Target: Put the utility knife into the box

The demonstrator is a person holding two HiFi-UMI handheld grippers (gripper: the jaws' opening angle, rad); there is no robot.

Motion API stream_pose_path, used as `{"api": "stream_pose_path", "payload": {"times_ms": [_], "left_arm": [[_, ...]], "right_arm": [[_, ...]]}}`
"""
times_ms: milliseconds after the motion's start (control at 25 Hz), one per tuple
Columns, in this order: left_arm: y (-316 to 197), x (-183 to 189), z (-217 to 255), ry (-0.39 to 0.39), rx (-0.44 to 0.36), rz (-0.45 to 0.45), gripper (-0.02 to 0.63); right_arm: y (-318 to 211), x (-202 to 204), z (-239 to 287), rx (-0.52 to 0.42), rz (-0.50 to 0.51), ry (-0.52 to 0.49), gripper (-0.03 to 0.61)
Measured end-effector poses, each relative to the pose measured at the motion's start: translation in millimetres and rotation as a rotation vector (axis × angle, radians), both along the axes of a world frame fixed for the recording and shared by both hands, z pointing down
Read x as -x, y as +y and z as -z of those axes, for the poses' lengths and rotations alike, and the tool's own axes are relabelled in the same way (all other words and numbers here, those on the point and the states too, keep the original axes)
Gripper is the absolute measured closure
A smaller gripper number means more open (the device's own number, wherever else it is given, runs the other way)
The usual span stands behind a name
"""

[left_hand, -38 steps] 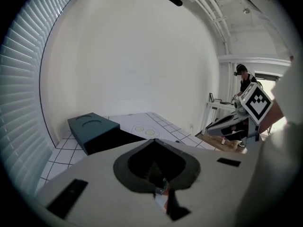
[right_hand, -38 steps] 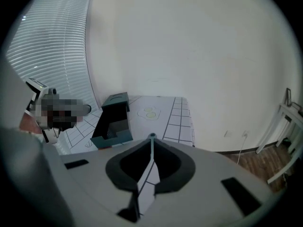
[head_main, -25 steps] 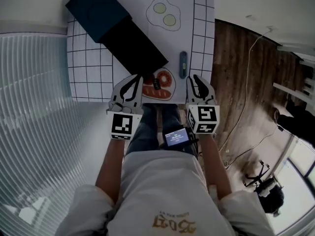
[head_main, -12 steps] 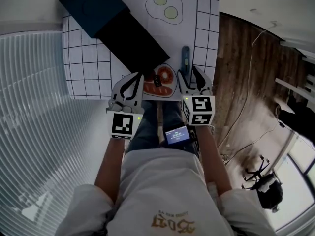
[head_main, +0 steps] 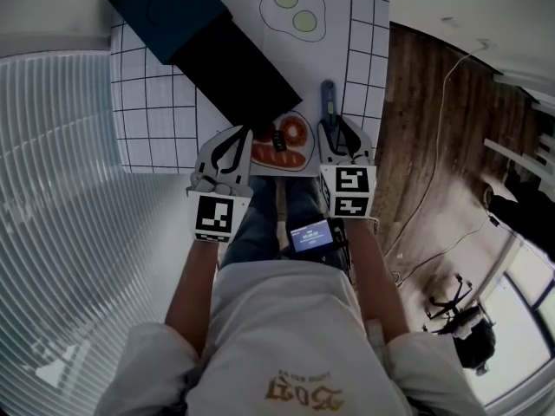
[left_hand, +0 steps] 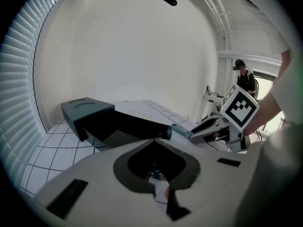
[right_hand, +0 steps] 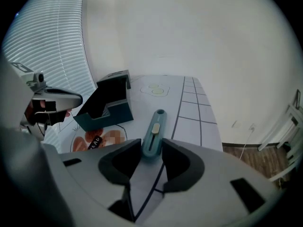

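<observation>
The teal utility knife lies on the gridded mat, pointing away from me. My right gripper has the knife's near end between its jaws. Those jaws have just been closing, and both fingers now touch the handle's sides. The box lies open to the knife's left: a dark teal sleeve with a black tray slid out toward me. My left gripper hovers at the tray's near end, shut and holding nothing.
The mat carries a printed fried-egg drawing and a printed plate of food with a small black tag on it. The table's right edge drops to a wooden floor with cables. White blinds fill the left.
My right gripper moved forward and left from the table's near edge to the knife, and its jaws now straddle the handle's near end. The left gripper stayed put.
</observation>
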State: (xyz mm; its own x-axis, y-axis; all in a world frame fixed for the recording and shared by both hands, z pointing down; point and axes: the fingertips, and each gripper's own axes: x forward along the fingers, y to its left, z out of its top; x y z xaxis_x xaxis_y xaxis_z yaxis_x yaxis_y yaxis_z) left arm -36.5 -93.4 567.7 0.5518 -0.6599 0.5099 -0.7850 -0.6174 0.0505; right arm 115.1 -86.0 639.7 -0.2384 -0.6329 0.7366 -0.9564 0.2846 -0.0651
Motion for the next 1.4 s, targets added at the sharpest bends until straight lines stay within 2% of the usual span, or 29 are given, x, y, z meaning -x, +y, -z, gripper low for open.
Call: {"api": "stream_pose_path", "payload": {"times_ms": [520,1400], "left_arm": [[-5,0,15,0.009,-0.025,-0.008,0.607],[-22,9,90,0.020,-0.176,0.007,0.607]], "right_arm": [[-3,-5,26,-0.054,-0.029,-0.029,0.439],[-11,-12,114,-0.221,-0.062,-0.041,0.439]]}}
